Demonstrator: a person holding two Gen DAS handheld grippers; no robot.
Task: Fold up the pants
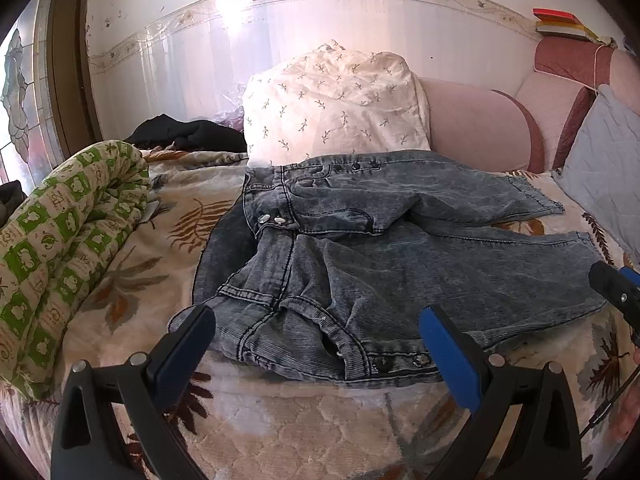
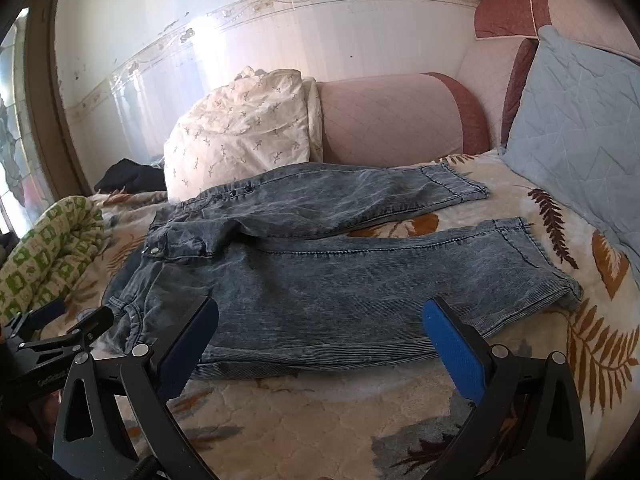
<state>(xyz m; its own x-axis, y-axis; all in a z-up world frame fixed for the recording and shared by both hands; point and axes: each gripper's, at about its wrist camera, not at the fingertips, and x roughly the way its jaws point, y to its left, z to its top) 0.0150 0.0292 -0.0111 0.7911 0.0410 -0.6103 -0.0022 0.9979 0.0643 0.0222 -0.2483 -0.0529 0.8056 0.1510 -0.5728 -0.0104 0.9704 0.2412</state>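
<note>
Grey-blue washed jeans (image 1: 400,264) lie spread flat on the bed, waistband to the left and both legs stretched to the right; they also show in the right wrist view (image 2: 340,280). My left gripper (image 1: 316,344) is open and empty, just in front of the waistband's near corner. My right gripper (image 2: 320,340) is open and empty, in front of the near leg's front edge. The right gripper's tip (image 1: 612,284) shows at the left view's right edge. The left gripper (image 2: 60,328) shows at the right view's lower left.
A leaf-patterned blanket (image 1: 280,420) covers the bed. A rolled green-and-white quilt (image 1: 68,248) lies left. A white floral pillow (image 1: 336,104) and pink bolster (image 1: 476,124) stand behind the jeans. A grey-blue cushion (image 2: 576,136) leans at the right. Dark clothing (image 1: 188,132) lies by the wall.
</note>
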